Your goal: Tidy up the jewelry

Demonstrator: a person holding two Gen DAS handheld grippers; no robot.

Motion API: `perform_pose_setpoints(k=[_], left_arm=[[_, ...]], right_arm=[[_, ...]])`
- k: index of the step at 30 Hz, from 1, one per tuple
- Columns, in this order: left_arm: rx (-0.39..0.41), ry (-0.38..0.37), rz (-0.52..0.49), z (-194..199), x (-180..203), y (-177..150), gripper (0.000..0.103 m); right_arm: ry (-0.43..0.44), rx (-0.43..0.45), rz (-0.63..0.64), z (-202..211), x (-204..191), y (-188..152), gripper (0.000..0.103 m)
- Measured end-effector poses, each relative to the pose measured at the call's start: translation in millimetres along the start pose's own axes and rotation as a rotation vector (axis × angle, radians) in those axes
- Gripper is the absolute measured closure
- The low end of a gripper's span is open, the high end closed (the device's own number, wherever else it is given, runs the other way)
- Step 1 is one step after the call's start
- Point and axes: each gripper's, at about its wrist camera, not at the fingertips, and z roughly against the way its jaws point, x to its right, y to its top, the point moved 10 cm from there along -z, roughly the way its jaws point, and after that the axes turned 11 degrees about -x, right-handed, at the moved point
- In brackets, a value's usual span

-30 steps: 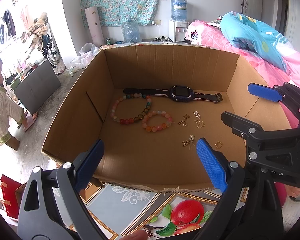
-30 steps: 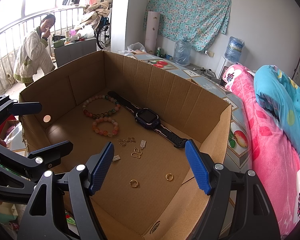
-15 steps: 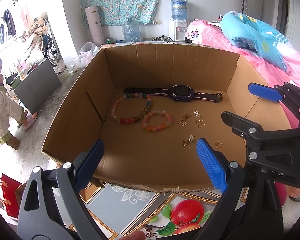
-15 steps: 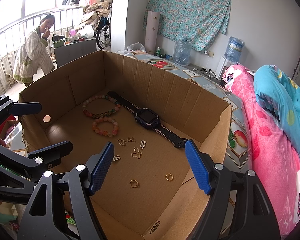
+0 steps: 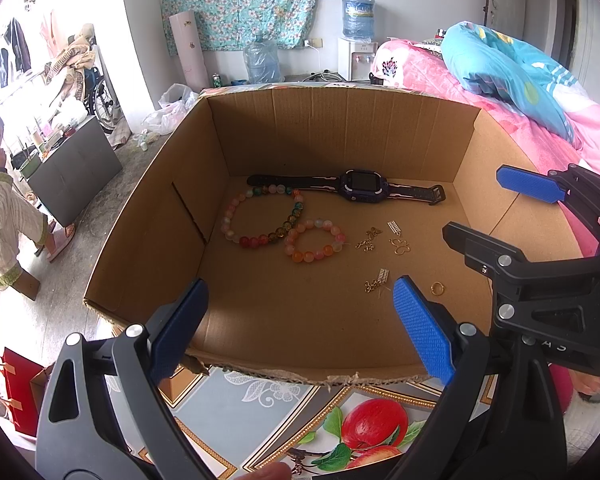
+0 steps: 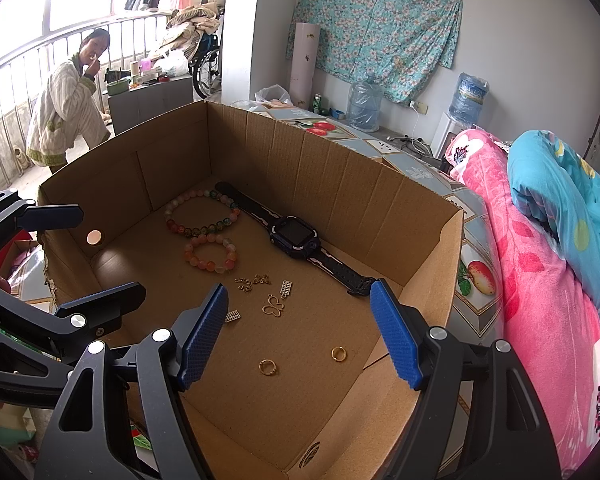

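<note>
your left gripper (image 5: 300, 316) gaping, empty | your right gripper (image 6: 300, 334) same | watch (image 6: 296, 236) at 12, two rings (image 6: 268, 367) right under it, in the box (image 6: 340, 184)

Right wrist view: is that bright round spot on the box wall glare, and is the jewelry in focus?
Right wrist view: the spot looks like daylight through a hole in the cardboard box, not glare; rings are sharp. Left wrist view: evenly lit, edges bowed by fisheye.

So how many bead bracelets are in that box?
2. The bigger bracelet lies by the watch strap; the smaller bracelet lies just in front of it, touching it. None seems hidden in the box.
</note>
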Motion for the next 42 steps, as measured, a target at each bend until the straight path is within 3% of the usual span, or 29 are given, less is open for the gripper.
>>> perform_pose_setpoints(k=[42], left_arm=[[0.0, 0.0, -0.001, -0.2, -0.1, -0.5, 0.013]], right_arm=[[0.0, 0.0, 0.0, 0.0, 0.0, 0.1, 0.031]])
